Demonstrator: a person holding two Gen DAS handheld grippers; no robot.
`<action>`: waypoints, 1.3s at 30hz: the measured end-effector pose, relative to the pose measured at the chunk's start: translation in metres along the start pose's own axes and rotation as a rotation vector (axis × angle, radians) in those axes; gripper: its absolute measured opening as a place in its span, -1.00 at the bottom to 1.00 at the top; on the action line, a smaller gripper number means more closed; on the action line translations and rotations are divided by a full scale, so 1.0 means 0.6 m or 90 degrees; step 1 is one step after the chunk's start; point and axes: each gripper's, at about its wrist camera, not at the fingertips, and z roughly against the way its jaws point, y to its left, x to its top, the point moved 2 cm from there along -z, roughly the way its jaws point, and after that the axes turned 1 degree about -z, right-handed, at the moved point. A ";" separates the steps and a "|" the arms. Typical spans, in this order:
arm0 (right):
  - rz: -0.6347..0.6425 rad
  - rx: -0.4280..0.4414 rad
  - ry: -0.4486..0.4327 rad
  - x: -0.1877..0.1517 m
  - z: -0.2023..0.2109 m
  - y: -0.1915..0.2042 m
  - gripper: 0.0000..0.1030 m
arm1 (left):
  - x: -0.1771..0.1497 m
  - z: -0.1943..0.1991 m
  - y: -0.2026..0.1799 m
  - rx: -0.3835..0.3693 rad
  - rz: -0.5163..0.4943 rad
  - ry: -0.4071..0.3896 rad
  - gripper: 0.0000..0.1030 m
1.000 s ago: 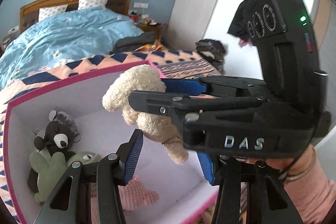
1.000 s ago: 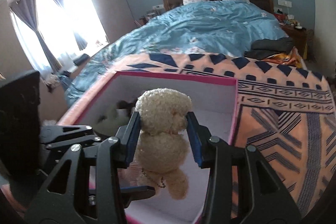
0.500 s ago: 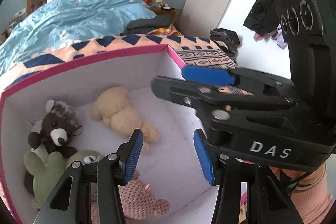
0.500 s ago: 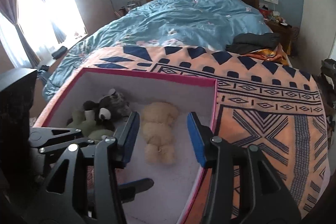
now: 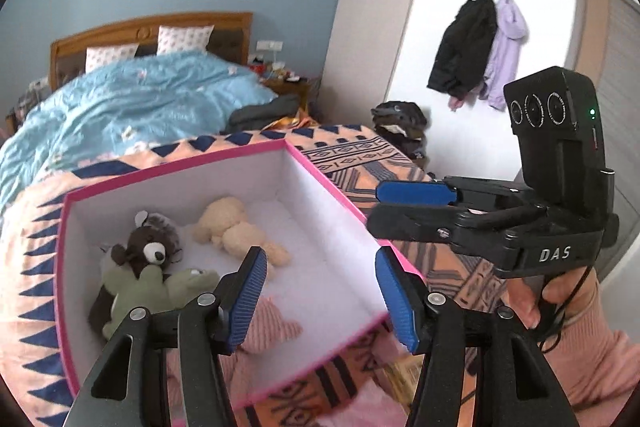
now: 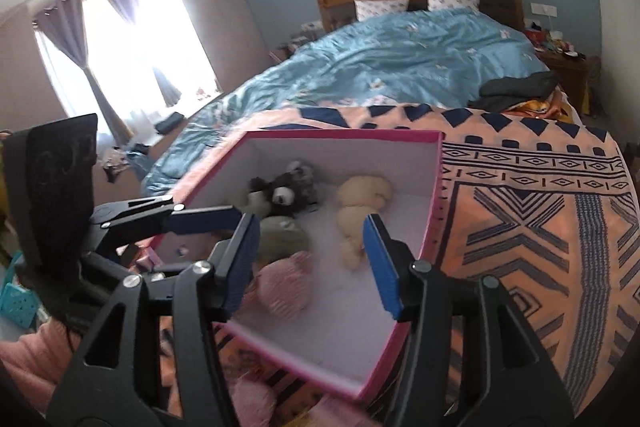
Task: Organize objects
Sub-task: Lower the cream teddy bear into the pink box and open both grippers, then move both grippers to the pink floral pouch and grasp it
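Note:
A pink-rimmed white box (image 5: 332,183) (image 6: 434,195) sits on a patterned blanket. Inside lie a cream plush bear (image 5: 236,231) (image 6: 360,203), a dark brown bear (image 5: 148,247) (image 6: 288,187), a green plush (image 5: 148,287) (image 6: 280,235) and a pink knitted plush (image 5: 268,327) (image 6: 284,283). My left gripper (image 5: 320,299) is open and empty above the box's near side. My right gripper (image 6: 308,263) is open and empty over the box; it also shows in the left wrist view (image 5: 416,203), to the right of the box.
The orange and navy patterned blanket (image 6: 540,227) covers the bed's foot. A blue duvet (image 6: 400,67) and dark folded clothes (image 6: 516,91) lie behind. Coats (image 5: 476,51) hang on the wall at right. A turquoise basket (image 6: 18,299) stands at lower left.
My right gripper opened and let the cream bear go; it now lies in the box. Both grippers have drawn back and up from the box.

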 end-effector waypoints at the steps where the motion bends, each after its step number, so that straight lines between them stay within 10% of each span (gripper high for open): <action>1: 0.004 0.009 -0.001 -0.008 0.008 0.007 0.12 | -0.009 0.010 -0.007 -0.004 -0.009 -0.004 0.14; 5: 0.016 0.031 0.002 -0.055 0.037 0.032 0.18 | -0.043 0.037 -0.028 0.009 -0.026 -0.021 0.40; 22: -0.017 0.007 0.098 -0.257 0.034 0.048 0.19 | -0.226 0.008 -0.066 -0.006 0.020 0.082 0.40; 39: -0.052 0.025 0.130 -0.296 0.008 0.051 0.19 | -0.278 -0.034 -0.094 -0.048 0.028 0.148 0.40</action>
